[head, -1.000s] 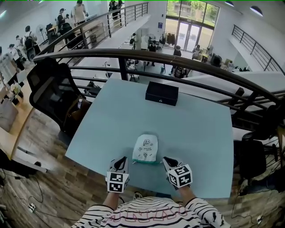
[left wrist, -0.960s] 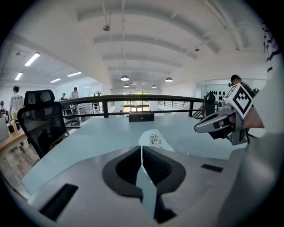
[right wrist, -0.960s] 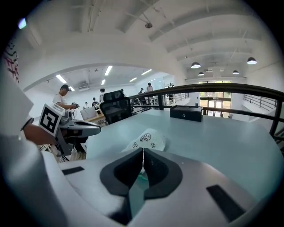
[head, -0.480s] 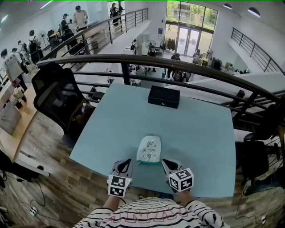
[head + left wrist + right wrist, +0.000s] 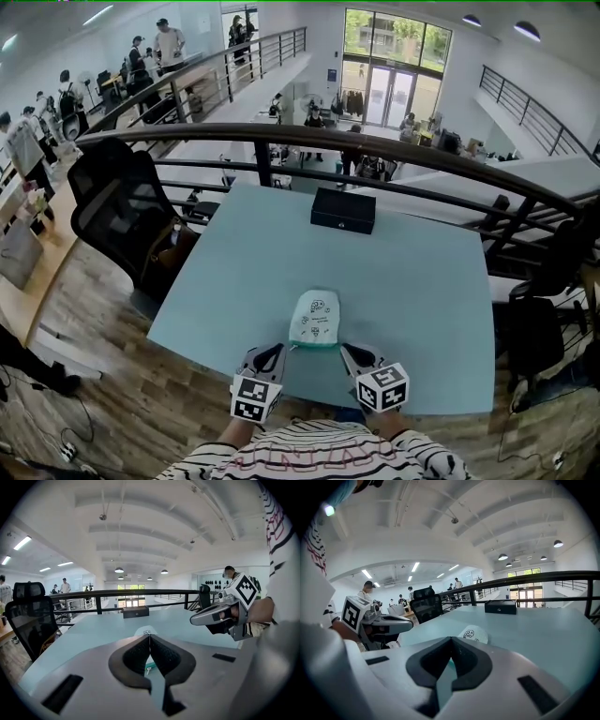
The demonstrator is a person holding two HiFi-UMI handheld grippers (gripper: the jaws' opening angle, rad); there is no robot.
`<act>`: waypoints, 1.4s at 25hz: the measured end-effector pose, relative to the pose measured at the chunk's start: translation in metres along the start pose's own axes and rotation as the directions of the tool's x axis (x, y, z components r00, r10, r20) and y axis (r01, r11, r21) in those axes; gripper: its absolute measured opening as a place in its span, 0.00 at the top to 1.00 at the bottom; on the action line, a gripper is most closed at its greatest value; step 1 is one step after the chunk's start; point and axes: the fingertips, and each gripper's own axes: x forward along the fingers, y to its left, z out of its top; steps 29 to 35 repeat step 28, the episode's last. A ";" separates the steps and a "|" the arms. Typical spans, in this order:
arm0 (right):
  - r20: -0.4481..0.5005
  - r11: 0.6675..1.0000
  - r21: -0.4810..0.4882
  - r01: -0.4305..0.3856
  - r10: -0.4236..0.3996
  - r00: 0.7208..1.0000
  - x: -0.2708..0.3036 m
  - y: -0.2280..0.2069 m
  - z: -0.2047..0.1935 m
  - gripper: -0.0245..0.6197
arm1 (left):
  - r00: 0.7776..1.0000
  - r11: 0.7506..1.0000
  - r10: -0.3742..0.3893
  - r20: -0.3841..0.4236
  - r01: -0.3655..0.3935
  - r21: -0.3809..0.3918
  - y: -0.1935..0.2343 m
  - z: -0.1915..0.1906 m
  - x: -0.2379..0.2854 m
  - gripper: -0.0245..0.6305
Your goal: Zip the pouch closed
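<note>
A small white pouch (image 5: pixel 314 319) with cartoon drawings and a teal zipper edge lies on the pale blue table (image 5: pixel 394 272), near its front edge. My left gripper (image 5: pixel 273 354) hovers just left of the pouch's near end, shut and empty. On the other side, my right gripper (image 5: pixel 349 354) is shut too, with nothing in it. In the left gripper view the pouch (image 5: pixel 145 632) peeks over the closed jaws, and its teal zipper pull (image 5: pixel 148 669) shows below them. In the right gripper view the pouch (image 5: pixel 472 634) lies just ahead, to the right of the jaws.
A black box (image 5: pixel 343 210) sits at the table's far edge, before a dark railing (image 5: pixel 375 145). A black office chair (image 5: pixel 117 206) stands left of the table. The person's striped sleeves fill the bottom of the head view.
Both grippers have drawn back slightly toward the person and risen a little. The pouch lies where it was.
</note>
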 end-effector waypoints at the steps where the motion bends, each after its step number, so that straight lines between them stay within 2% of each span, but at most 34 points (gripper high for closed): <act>1: 0.001 1.000 0.000 0.003 -0.003 1.000 0.000 0.001 -0.001 0.92 | 1.000 1.000 -0.004 0.000 0.004 0.000 -0.001 -0.002 -0.001 0.92; 10: -0.008 1.000 -0.008 0.019 -0.020 1.000 -0.003 0.010 -0.008 0.92 | 1.000 1.000 -0.023 0.002 0.023 0.000 -0.005 -0.008 -0.011 0.92; 35: -0.019 1.000 -0.024 0.004 -0.005 1.000 -0.005 0.009 -0.011 0.92 | 1.000 1.000 0.004 -0.007 -0.004 -0.007 -0.007 -0.014 -0.011 0.92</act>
